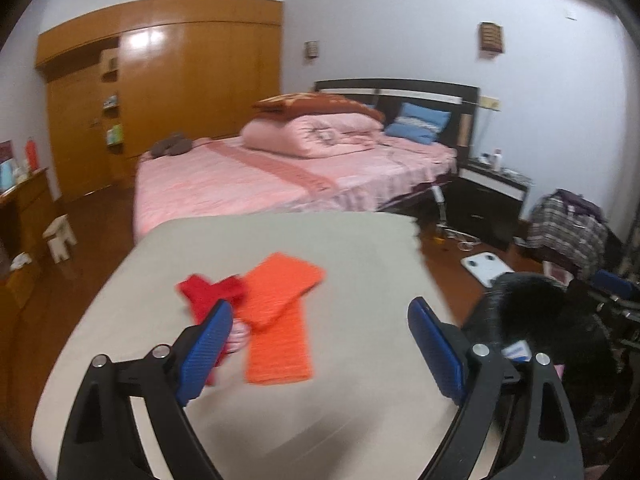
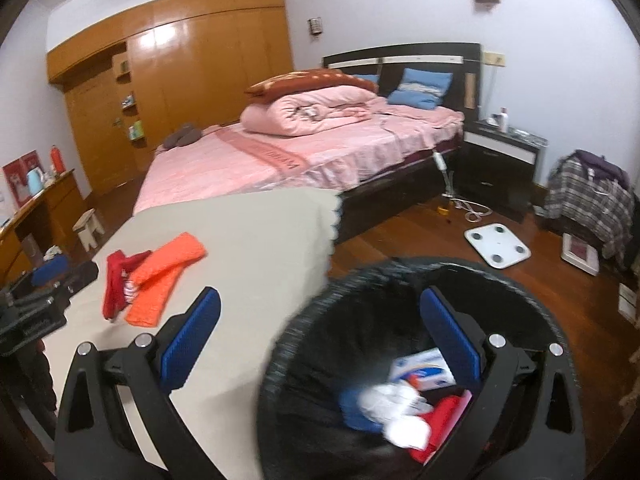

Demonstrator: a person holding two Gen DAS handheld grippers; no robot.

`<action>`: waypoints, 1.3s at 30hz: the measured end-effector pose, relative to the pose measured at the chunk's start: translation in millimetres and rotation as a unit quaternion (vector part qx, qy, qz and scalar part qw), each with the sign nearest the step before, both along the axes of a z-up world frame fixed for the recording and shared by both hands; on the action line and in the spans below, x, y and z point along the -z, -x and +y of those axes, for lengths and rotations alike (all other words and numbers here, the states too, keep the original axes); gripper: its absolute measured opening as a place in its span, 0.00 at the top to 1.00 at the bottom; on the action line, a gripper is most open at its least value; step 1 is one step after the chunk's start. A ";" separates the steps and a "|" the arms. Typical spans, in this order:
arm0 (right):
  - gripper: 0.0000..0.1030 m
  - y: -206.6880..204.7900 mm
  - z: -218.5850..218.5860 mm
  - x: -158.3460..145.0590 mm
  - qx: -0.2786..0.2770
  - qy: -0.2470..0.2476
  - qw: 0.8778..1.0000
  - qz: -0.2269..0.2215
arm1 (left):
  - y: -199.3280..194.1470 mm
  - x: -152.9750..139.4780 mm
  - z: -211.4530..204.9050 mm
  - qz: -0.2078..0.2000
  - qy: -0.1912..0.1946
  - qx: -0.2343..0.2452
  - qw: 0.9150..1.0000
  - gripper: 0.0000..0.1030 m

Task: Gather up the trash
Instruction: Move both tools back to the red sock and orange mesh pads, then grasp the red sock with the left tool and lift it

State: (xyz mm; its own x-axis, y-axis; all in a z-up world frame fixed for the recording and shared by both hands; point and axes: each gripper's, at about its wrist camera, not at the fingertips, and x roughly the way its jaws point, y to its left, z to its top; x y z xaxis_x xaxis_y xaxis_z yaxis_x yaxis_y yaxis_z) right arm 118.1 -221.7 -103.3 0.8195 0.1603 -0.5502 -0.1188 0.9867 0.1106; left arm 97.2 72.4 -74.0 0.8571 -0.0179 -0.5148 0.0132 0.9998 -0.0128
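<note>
Right wrist view: black trash bin (image 2: 304,340) on wooden floor (image 2: 400,240), just beside right edge of beige-covered table (image 2: 248,240); near rim cut off by frame bottom. Inside bin: white-and-blue box (image 2: 420,368), crumpled white wad (image 2: 396,408) blurred by motion, blue scrap (image 2: 352,404), red piece (image 2: 444,412); exact kinds not readable. Right gripper (image 2: 320,320) above bin and table edge, blue pads (image 2: 192,340) spread wide, nothing between. At left edge, black rig parts, blurred, probably the other gripper.

Left wrist view: left gripper (image 1: 320,344) over table (image 1: 280,236), pads (image 1: 208,352) spread wide, empty. Bin (image 1: 532,312) at right, largely hidden behind right finger, box corner just visible. On table: orange knitted cloth (image 1: 280,304) folded over itself, red cloth (image 1: 208,292) touching its left side, partly covered by left pad; small pink-white striped item (image 1: 240,334) between the two, unclear.

Surroundings: bed with pink cover (image 2: 248,164), rolled pink quilt (image 2: 312,110), blue pillow (image 2: 420,88), wooden wardrobe (image 2: 192,80), dark nightstand (image 2: 500,160), white bathroom scale (image 2: 498,245) on floor, plaid garment heap (image 2: 584,196), small stool (image 2: 89,227)
</note>
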 end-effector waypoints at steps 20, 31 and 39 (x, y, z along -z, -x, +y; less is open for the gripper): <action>0.06 -80.0 125.8 34.5 -0.063 0.014 0.997 0.032 | -73.7 53.3 99.7 0.044 0.007 -0.086 0.995 0.16; 0.06 -88.2 141.5 48.4 -0.066 0.037 0.996 0.048 | -110.1 82.0 102.2 0.085 0.033 -0.073 0.993 0.26; 0.06 -88.3 144.8 50.7 -0.065 0.042 0.996 0.051 | -110.1 93.2 102.3 0.105 0.053 -0.055 0.992 0.75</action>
